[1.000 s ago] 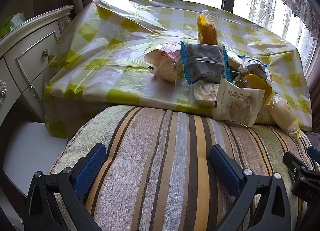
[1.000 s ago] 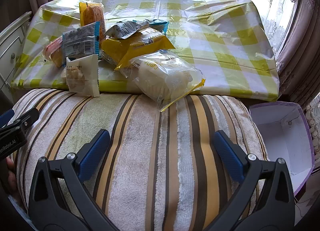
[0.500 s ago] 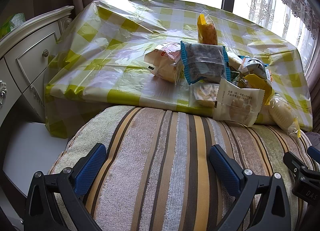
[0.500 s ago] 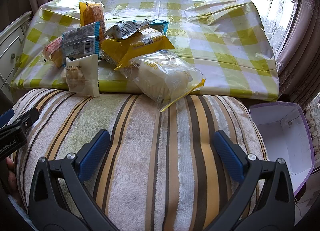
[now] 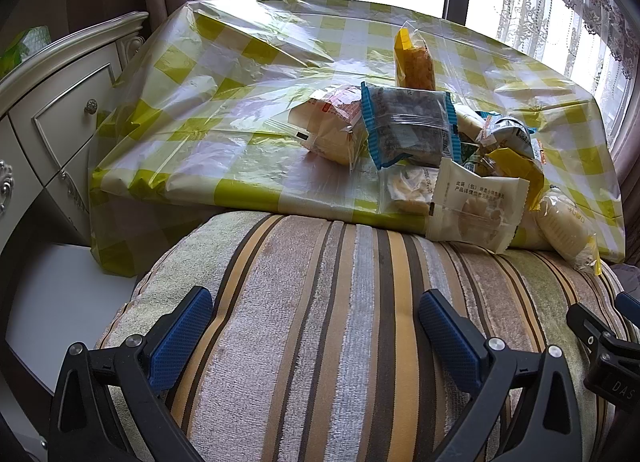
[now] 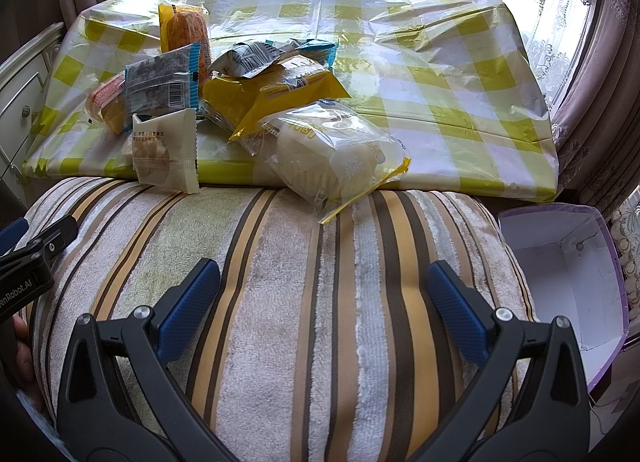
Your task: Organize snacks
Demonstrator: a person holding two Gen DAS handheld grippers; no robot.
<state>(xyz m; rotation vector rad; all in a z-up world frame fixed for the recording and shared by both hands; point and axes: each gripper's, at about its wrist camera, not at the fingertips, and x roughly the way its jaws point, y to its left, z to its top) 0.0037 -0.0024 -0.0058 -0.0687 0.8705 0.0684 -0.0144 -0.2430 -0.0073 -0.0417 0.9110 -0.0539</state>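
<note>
1. Left gripper (image 5: 316,324): jaws spread wide, nothing between them, hovering over a striped cushion (image 5: 360,322).
2. Right gripper (image 6: 324,290): also wide apart & empty, over the same cushion, w/ the left gripper's tip showing at its far left.
3. Snack pile (image 5: 432,158) sits ahead & to the right of the left gripper, on a table w/ a yellow-check cloth (image 5: 224,130); from the right gripper it's ahead & to the left.
4. White pack (image 5: 476,208) leans on the table's near edge, its bottom touching the cushion; closest snack to the left gripper.
5. Clear bag w/ a white cake (image 6: 336,154) overhangs the table edge onto the cushion, straight ahead of the right gripper.
6. Blue-edged pack (image 5: 408,128) stands behind the white pack; orange pack (image 5: 414,62) upright farther back.
7. Yellow pack (image 6: 272,96) lies behind the clear bag, w/ a crumpled grey-blue one (image 6: 248,56) on top.
8. Red-print bread bag (image 5: 332,130) at the pile's left.
9. Open white box w/ purple rim (image 6: 568,274) to the right gripper's right, beside the cushion, lower than the table.
10. Drawer unit (image 5: 60,118) to the left gripper's left.
</note>
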